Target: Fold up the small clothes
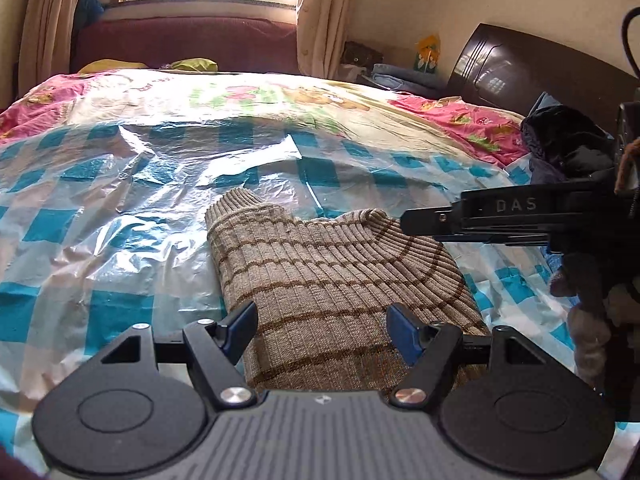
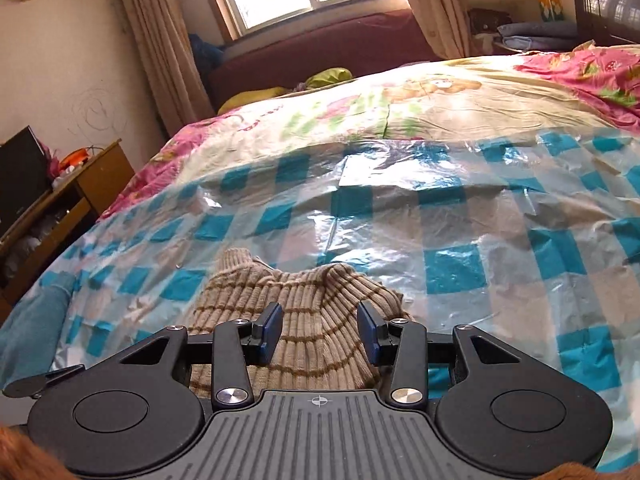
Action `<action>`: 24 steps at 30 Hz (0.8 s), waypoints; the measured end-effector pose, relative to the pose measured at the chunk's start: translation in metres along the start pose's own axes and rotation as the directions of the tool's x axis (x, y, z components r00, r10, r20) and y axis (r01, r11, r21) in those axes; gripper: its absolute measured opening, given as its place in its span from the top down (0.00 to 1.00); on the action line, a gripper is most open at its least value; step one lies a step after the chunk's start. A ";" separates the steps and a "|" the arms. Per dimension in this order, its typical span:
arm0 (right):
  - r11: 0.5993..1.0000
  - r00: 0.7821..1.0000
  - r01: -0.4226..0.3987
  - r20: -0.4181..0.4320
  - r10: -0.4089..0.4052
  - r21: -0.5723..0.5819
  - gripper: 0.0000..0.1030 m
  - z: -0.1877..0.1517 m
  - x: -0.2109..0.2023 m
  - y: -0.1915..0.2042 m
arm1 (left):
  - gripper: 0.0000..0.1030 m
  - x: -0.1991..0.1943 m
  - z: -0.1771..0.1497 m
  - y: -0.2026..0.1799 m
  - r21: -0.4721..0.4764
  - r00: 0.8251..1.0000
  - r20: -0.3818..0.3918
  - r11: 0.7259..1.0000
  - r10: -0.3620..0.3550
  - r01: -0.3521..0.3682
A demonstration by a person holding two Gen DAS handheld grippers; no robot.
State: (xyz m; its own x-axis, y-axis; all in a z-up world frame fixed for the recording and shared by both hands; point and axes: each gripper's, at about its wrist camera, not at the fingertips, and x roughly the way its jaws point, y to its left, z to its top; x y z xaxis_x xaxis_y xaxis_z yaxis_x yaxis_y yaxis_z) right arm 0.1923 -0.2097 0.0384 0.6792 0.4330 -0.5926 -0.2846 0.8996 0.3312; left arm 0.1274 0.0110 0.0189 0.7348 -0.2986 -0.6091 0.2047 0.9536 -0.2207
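A small beige knit garment with brown stripes (image 1: 320,276) lies folded into a narrow strip on a blue-and-white checked plastic sheet (image 1: 100,208). My left gripper (image 1: 322,326) is open, its blue-padded fingers just above the garment's near end, holding nothing. The right gripper's black body comes in from the right edge of the left wrist view, its tip over the garment's far right edge. In the right wrist view the garment (image 2: 304,300) lies just beyond my right gripper (image 2: 320,330), which is open and empty above its near edge.
The sheet (image 2: 440,240) covers a bed with a pink and yellow printed quilt (image 1: 260,96). Dark clothes (image 1: 564,140) are piled at the right by a dark headboard (image 1: 532,64). A wooden desk (image 2: 68,200) stands left of the bed. A maroon sofa (image 1: 184,44) sits under the window.
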 end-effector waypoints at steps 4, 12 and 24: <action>1.000 0.997 -0.004 -0.075 0.004 0.004 0.72 0.000 0.036 -0.001 | 0.28 0.011 0.000 -0.005 0.025 1.000 -0.005 1.000 0.012 -0.012; 0.992 0.990 0.110 -0.099 -0.104 0.060 0.80 -0.023 0.047 -0.032 | 0.28 0.019 -0.001 -0.005 0.024 1.000 -0.016 1.000 0.004 -0.004; 0.989 0.987 0.145 -0.066 -0.147 -0.024 0.75 -0.017 0.008 -0.003 | 0.27 0.005 -0.015 -0.010 0.022 0.993 -0.074 0.996 0.086 -0.085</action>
State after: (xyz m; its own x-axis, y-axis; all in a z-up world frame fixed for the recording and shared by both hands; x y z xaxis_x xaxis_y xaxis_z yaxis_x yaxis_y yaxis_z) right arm 0.1872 -0.2074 0.0200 0.6675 0.2992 -0.6818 -0.1988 0.9541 0.2241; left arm 0.1195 -0.0005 0.0066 0.6995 -0.2172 -0.6809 0.1559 0.9761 -0.1512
